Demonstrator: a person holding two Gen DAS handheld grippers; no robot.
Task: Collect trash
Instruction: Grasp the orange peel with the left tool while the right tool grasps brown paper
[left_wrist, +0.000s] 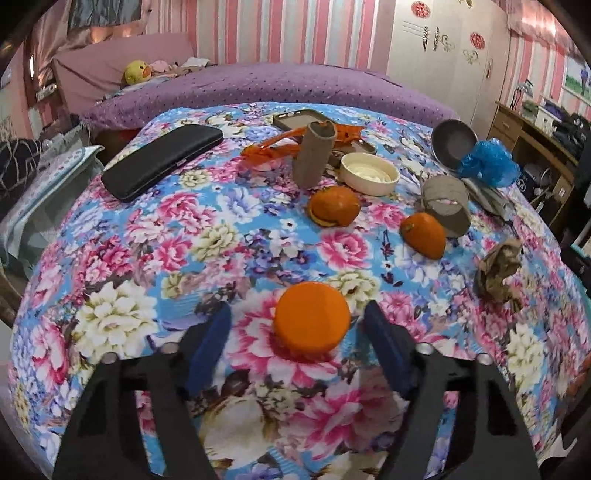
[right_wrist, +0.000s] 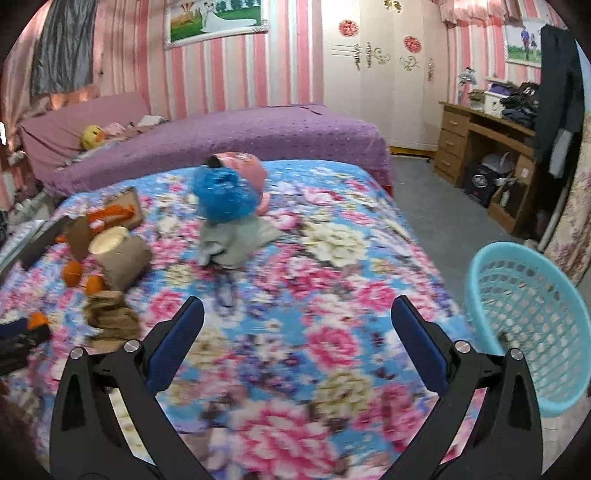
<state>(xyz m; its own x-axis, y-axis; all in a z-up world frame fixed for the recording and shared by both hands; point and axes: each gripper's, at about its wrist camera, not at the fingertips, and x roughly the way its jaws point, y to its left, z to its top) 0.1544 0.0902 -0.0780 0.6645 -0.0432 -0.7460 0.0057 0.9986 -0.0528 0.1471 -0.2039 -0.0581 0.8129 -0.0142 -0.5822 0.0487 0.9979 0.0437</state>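
Observation:
In the left wrist view my left gripper (left_wrist: 297, 319) is open, its blue pads on either side of an orange peel piece (left_wrist: 312, 318) lying on the floral cloth, not touching it. Two more orange peels (left_wrist: 335, 206) (left_wrist: 424, 229) lie further back, with a standing cardboard tube (left_wrist: 314, 154), a lying cardboard tube (left_wrist: 447, 206) and a crumpled brown paper (left_wrist: 499, 273). In the right wrist view my right gripper (right_wrist: 297, 317) is open and empty above the cloth. A turquoise mesh basket (right_wrist: 532, 325) stands at the table's right edge. The crumpled paper (right_wrist: 110, 314) shows at the left.
A black case (left_wrist: 162, 160), a cream lid (left_wrist: 369, 173), an orange plastic tool (left_wrist: 273, 147), a metal bowl (left_wrist: 452, 142) and a blue plastic bag (left_wrist: 487, 162) lie on the table. A purple bed (right_wrist: 221, 136) stands behind. A wooden desk (right_wrist: 487, 147) stands at the right.

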